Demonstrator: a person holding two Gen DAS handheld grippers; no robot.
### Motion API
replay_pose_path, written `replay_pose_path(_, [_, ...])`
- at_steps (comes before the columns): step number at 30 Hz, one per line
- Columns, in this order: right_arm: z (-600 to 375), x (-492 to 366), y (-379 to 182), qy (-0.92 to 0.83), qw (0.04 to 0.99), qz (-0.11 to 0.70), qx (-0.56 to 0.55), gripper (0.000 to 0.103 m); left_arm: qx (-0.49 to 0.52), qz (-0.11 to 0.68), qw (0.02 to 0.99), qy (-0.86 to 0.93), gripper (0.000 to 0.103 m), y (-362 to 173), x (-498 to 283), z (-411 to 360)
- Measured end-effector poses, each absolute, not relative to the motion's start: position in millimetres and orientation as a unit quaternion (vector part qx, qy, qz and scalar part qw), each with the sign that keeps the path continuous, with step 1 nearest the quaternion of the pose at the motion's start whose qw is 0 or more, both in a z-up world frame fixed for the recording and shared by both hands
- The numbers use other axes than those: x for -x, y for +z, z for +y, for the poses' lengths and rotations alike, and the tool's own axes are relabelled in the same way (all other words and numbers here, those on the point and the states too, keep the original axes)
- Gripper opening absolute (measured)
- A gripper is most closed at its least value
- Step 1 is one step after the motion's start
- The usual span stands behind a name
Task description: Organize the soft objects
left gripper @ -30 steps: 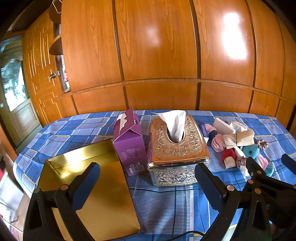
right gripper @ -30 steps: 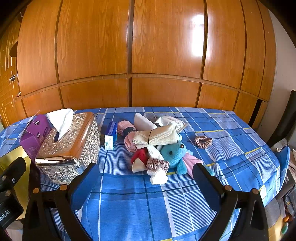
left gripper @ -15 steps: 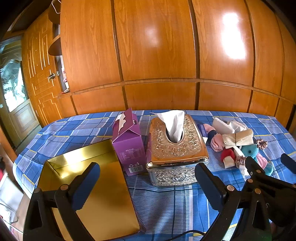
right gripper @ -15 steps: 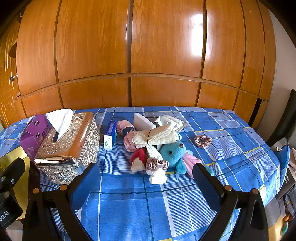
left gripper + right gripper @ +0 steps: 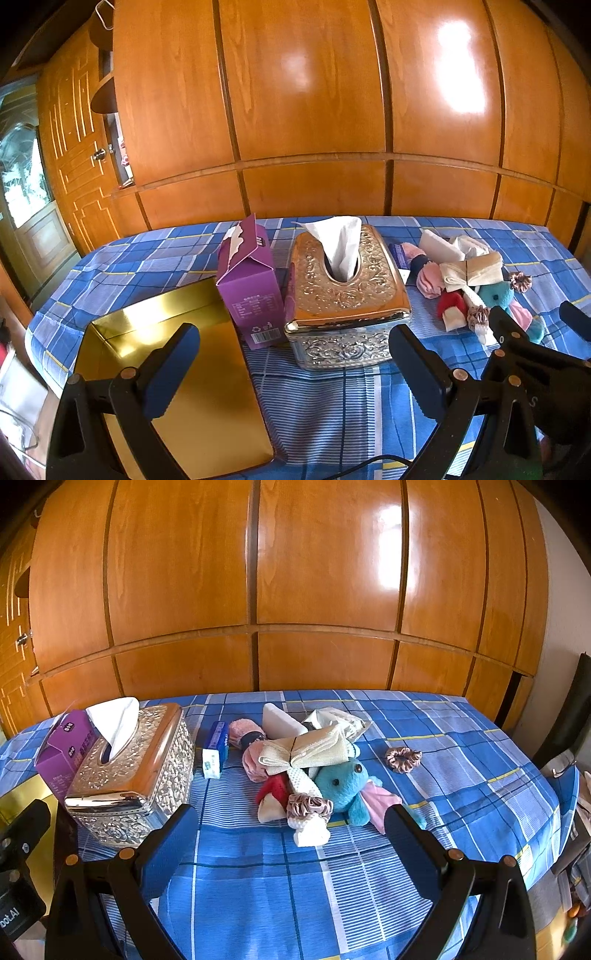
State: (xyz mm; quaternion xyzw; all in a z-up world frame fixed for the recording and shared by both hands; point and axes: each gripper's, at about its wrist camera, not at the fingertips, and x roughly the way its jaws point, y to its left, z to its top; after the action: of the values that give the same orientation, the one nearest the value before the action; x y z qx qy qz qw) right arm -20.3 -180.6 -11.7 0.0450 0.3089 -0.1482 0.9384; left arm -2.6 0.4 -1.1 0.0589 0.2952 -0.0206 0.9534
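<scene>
On blue plaid cloth [image 5: 461,775], heaped soft objects [image 5: 314,771] lie jumbled.

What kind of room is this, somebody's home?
Most likely a room in a home. A checked blue tablecloth covers the table, glossy wooden wall panels stand behind it, and on it are an ornate metal tissue box and a teal plush toy.

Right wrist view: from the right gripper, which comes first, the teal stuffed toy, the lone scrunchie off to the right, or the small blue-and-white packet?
1. Teal stuffed toy, just ahead of the right gripper, at the pile's front.
2. Lone scrunchie, farther back, to the right.
3. Blue-and-white packet, back left, beside the tissue box; roughly level with the scrunchie, too close to call.
</scene>
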Motion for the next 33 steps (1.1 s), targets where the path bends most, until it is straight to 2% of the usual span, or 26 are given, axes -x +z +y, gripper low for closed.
replay_pose_path(6, [-192, 19, -15, -0.151, 0.936, 0.315, -0.052, 0.103, -0.066, 0.299, 0.951, -0.046, 0.103, -2, 2, -8])
replay_pose_path(10, [-215, 21, -17, -0.153, 0.932, 0.32, -0.071, 0.103, -0.059, 0.311, 0.938, -0.144, 0.103, 0, -4, -19])
replay_pose_path(14, [-255, 29, -24, -0.182, 0.919, 0.334, -0.101, 0.103, -0.074, 0.35, 0.91, -0.209, 0.103, -2, -16, -45])
replay_pose_path(21, [-316, 52, -49, -0.244, 0.887, 0.363, -0.146, 0.103, -0.103, 0.375, 0.884, -0.258, 0.103, -16, -24, -89])
replay_pose_path(33, [-345, 55, -61, -0.256, 0.867, 0.386, -0.185, 0.103, -0.12, 0.429, 0.832, -0.331, 0.103, -46, -69, -180])
